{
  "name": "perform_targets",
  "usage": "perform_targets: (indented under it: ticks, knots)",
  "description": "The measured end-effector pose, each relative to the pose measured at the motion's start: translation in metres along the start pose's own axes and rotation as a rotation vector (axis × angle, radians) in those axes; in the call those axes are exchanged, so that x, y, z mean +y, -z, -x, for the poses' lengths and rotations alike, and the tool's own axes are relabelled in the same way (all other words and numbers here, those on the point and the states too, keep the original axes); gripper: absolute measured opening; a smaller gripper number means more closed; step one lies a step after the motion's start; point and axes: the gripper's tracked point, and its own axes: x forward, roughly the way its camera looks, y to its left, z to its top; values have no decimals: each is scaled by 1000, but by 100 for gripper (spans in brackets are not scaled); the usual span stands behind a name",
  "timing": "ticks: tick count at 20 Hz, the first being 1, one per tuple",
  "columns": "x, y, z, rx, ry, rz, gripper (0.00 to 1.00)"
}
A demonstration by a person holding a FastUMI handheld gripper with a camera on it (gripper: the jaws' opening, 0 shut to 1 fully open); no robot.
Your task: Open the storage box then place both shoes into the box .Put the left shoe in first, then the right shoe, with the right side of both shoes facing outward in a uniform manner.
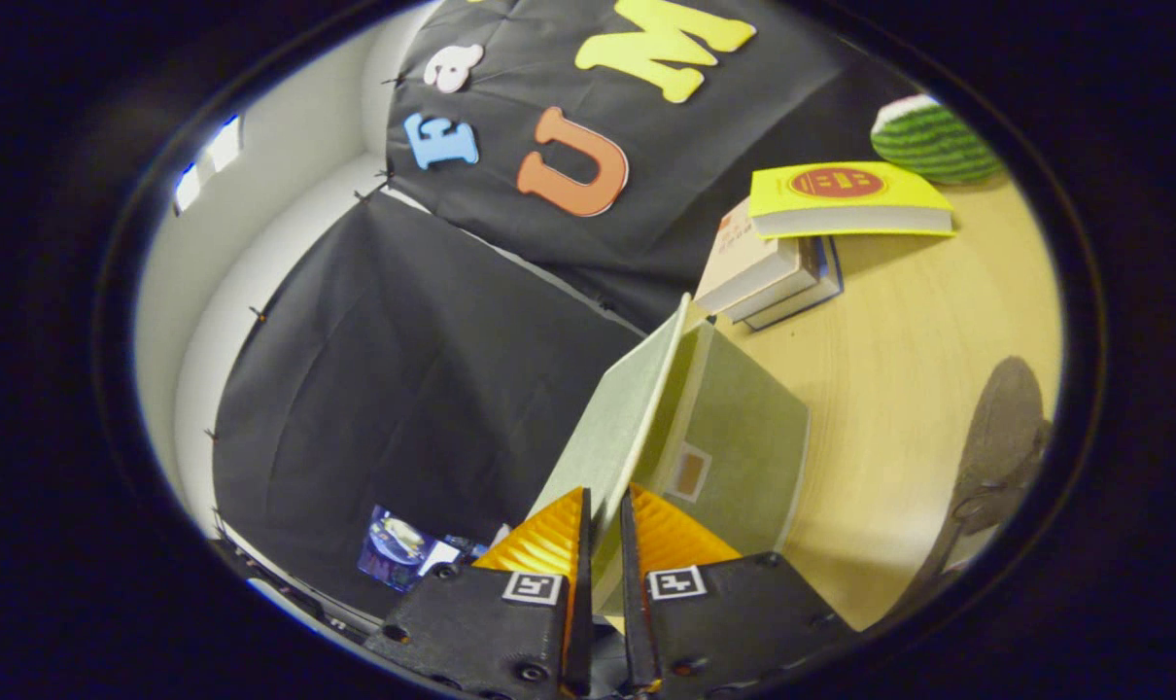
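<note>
Seen from the gripper view, tilted hard to one side: at far left a pale wall meets the black cloth (403, 389) of the booth, and low against that cloth sits a small blue packet (394, 549), its contents too small to make out.

At centre, the gripper (605, 515) is clenched on the lid (627, 408) of the pale green storage box (743, 457); both fingers (549, 540) press the thin panel's near edge from either side, with only a narrow gap between them taken up by the lid itself. The lid stands raised, angling away from the fingers toward the far cloth, hinged along the box's top. The box rests on the light wooden table (899, 389), just beyond and to the right of the fingers, a small tan label patch on its facing side. Its inside is hidden behind the lid and wall, so what it holds cannot be told.

Farther right and beyond the box, a stack of books (773, 277) lies on the table, a yellow book (846, 199) on top, overhanging the ones beneath. Past them, at the far right, sits a green striped watermelon-like toy (928, 141). Nearer, at the right, a dark grey shoe (996, 457) lies on the table, well apart from the box.
</note>
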Motion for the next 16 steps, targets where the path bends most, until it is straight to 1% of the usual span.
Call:
perform_targets:
  ticks: [3, 7, 9, 13, 16]
  knots:
    - [20, 1, -2, 6, 16, 42, 12]
    - [69, -15, -7, -18, -3, 92, 11]
    - [93, -17, -15, -12, 19, 155, 12]
    - [144, -7, -48, 24, 41, 310, 12]
    - [179, 1, -76, 36, 32, 371, 13]
